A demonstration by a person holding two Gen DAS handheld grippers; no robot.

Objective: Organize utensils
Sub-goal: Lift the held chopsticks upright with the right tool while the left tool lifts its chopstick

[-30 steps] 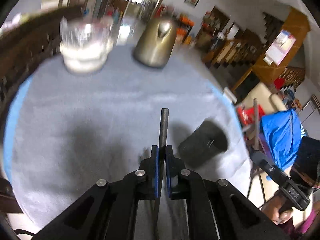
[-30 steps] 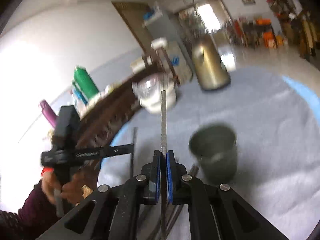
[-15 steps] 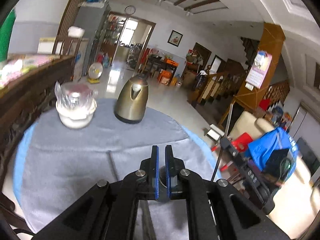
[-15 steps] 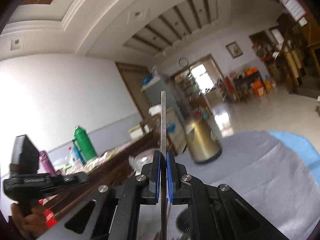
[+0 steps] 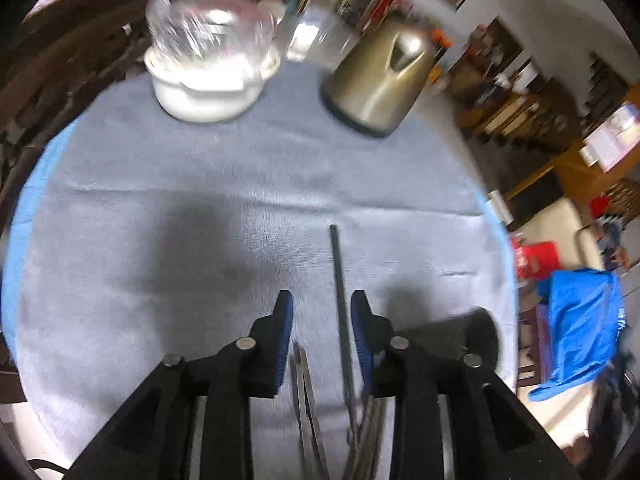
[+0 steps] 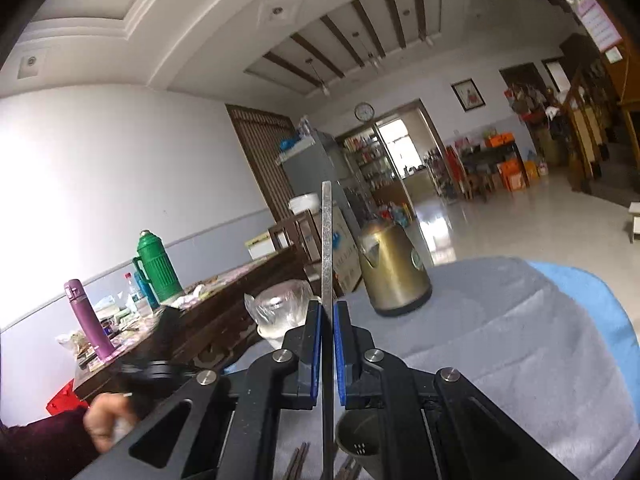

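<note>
My left gripper [image 5: 322, 306] is open over the grey tablecloth [image 5: 200, 216]. A dark metal chopstick [image 5: 339, 280] lies on the cloth between its fingers, close to the right one. More chopsticks [image 5: 306, 392] lie under the gripper. A dark utensil cup [image 5: 460, 340] lies on its side to the right. My right gripper [image 6: 328, 320] is shut on a metal chopstick [image 6: 327, 240] that points straight up. The cup [image 6: 360, 440] shows just below its fingers, with chopsticks [image 6: 298, 460] beside it.
A brass kettle [image 5: 380, 80] and a plastic-covered white bowl [image 5: 208, 76] stand at the table's far side. A dark wooden sideboard [image 6: 192, 320] with a green thermos [image 6: 154, 264] and a purple bottle [image 6: 86, 320] runs along the left. The table edge drops off at right.
My left gripper has tilted back down to the table and opened, and its chopstick now lies on the cloth. The right gripper still holds its chopstick upright, tilted up toward the room.
</note>
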